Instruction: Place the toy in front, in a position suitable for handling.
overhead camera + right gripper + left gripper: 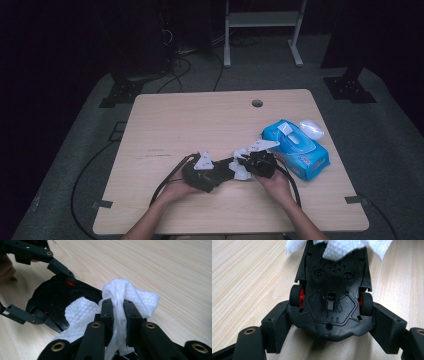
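Plastic, hard and light, was what my left gripper (329, 322) had hold of: a black toy car (332, 297) turned belly-up, my jaws spread fairly wide and pressed against its flanks just behind the red-hubbed wheels (295, 295). I judged that shell stiff but slick, with thin edges that could crack under a hard squeeze, so the broad sides by the wheels seemed the soundest place to clamp.

My right gripper (119, 307) was nearly closed, pinching a bunched white wipe (130, 296) between its pads. That wipe looked soft and limp, likely damp, apt to slide or tear; a fold taken deep between the pads would hold it best. Its loose part lay draped on the car's underside (53, 296), at the end away from my left jaws.

Beyond the car, the wooden table (200, 120) stretched pale. To the car's right lay a blue pack of wipes (295, 147), and past that a crumpled bit of clear wrap (311, 128).
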`<state>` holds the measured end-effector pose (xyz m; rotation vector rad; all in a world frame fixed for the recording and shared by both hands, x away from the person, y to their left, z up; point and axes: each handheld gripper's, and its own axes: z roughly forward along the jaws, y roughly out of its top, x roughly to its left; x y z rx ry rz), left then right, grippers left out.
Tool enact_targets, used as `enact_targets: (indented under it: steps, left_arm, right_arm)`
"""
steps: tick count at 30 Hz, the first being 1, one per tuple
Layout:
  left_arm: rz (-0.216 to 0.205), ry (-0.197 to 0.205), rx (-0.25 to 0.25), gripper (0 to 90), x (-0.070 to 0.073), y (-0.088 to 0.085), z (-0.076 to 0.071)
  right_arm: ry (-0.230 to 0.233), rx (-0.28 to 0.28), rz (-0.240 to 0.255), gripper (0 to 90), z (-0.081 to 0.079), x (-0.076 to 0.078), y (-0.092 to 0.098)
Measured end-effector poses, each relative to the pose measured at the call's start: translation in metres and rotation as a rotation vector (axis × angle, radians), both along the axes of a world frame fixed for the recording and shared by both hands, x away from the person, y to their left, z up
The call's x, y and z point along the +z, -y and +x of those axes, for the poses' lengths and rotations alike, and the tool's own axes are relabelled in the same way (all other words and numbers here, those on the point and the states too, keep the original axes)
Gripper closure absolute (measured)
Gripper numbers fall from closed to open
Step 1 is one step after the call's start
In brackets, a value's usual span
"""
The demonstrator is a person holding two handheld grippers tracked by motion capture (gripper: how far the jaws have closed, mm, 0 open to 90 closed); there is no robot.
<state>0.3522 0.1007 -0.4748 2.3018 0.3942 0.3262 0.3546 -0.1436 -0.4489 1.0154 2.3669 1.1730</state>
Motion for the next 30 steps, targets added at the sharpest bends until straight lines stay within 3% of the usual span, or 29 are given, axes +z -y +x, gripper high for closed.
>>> enact_targets:
  steps: [2,4,7,11,15,19,22,24,28,30]
  left_arm:
    - [0.001,0.001,-0.002,23.8,0.000,0.000,0.000]
    - [-0.001,0.001,0.000,23.8,0.000,0.000,0.000]
    - [0.003,0.004,0.002,23.8,0.000,0.000,0.000]
    - [-0.002,-0.002,0.002,23.8,0.000,-0.002,0.001]
    - [-0.005,-0.006,0.002,23.8,0.000,-0.004,0.002]
    - [-0.008,-0.008,0.004,23.8,0.000,-0.003,0.002]
    - [-0.004,-0.003,0.005,23.7,0.000,-0.003,0.002]
    - [-0.005,-0.004,0.005,23.8,0.000,-0.003,0.002]
    - [-0.008,-0.008,0.004,23.8,0.000,-0.004,0.002]
    - [-0.006,-0.006,0.003,23.8,0.000,-0.004,0.002]
  right_arm:
    - [-0.002,0.014,0.004,79.5,-0.002,0.000,-0.004]
    - [-0.013,0.072,0.014,79.4,-0.007,-0.001,-0.014]
    - [0.017,0.110,-0.019,79.3,-0.010,-0.001,-0.024]
    - [0.024,0.054,-0.036,79.2,-0.004,0.000,-0.010]
    - [0.001,-0.019,-0.021,79.2,0.002,0.001,0.013]
    - [0.010,0.005,-0.026,79.3,-0.004,0.000,0.007]
    - [0.012,0.097,-0.022,79.2,-0.012,-0.001,-0.012]
    - [0.029,0.121,-0.045,79.2,-0.015,-0.001,-0.020]
    - [0.001,0.093,-0.022,79.1,-0.008,-0.001,-0.008]
    - [0.024,0.049,-0.054,79.1,-0.005,0.001,0.000]
